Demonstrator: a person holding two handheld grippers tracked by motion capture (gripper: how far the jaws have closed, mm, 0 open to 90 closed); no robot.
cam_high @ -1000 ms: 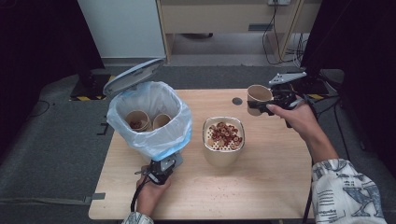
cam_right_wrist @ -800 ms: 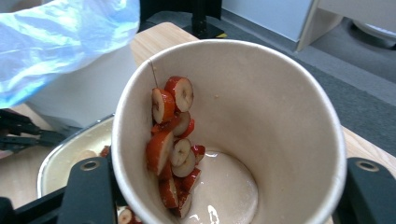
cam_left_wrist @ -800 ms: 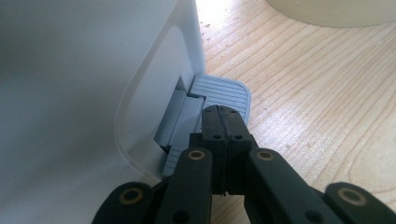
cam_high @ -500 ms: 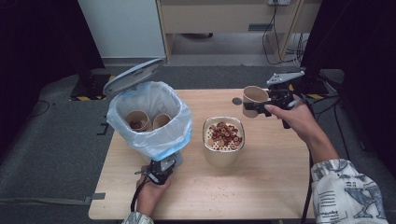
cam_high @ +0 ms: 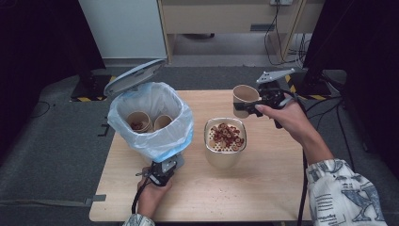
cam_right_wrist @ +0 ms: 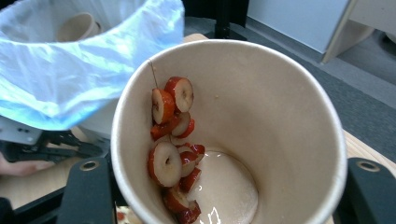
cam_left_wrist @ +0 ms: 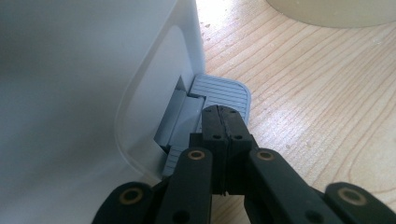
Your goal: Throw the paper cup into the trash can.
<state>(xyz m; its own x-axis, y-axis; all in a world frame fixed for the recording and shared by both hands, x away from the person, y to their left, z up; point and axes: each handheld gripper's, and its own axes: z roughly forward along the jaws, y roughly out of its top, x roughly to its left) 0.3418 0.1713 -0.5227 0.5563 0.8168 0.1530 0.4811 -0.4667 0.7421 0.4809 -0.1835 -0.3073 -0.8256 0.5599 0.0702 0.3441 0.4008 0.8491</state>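
My right gripper [cam_high: 251, 104] is shut on a brown paper cup [cam_high: 244, 96], held tipped in the air just behind a beige bowl [cam_high: 225, 160]. In the right gripper view the cup [cam_right_wrist: 233, 116] sits between the jaws of that gripper [cam_right_wrist: 229, 200], and red date slices [cam_right_wrist: 173, 140] with some liquid lie along its lower wall. More date slices [cam_high: 227, 135] rest on a strainer in the bowl. My left gripper [cam_high: 162, 172] is shut, its tip [cam_left_wrist: 223, 116] resting on the grey pedal [cam_left_wrist: 224, 91] of a white bin [cam_left_wrist: 93, 93].
The bin [cam_high: 157, 146] is lined with a blue bag, its lid [cam_high: 134, 75] stands up, and used paper cups [cam_high: 139, 121] lie inside. The wooden table [cam_high: 263, 188] has bare room in front and right of the bowl. Dark floor surrounds the table.
My right gripper has carried the cup left toward the bowl and tipped it further. The left gripper has stayed on the pedal.
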